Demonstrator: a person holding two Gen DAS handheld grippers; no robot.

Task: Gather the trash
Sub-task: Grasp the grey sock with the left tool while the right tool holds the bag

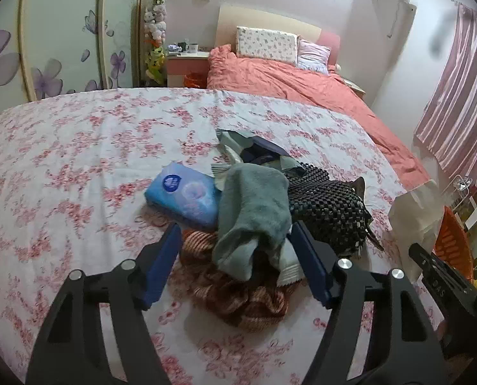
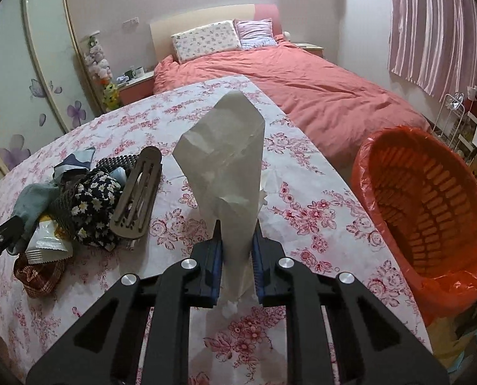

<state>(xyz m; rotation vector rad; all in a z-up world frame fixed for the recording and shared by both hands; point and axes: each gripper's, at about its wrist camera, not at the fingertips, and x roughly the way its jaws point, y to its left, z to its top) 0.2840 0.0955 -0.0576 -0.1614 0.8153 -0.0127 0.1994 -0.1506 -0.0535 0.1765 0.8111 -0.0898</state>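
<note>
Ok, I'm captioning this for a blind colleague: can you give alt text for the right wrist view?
The right gripper is shut on a crumpled white tissue, held upright above a floral tablecloth. An orange-lined trash basket stands to the right; a clutter pile lies left.

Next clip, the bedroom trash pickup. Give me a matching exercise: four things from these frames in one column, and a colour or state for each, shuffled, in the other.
Things
1. white tissue
2. trash basket
3. wet-wipes pack
4. left gripper

States
A. lined with an orange bag, nothing visible inside
B. open, fingers either side of a grey-green cloth
C. blue, lying on the floral sheet beside the pile
D. pinched upright in the right gripper

Pairs: 1-D, 2-A, 3-C, 4-B
</note>
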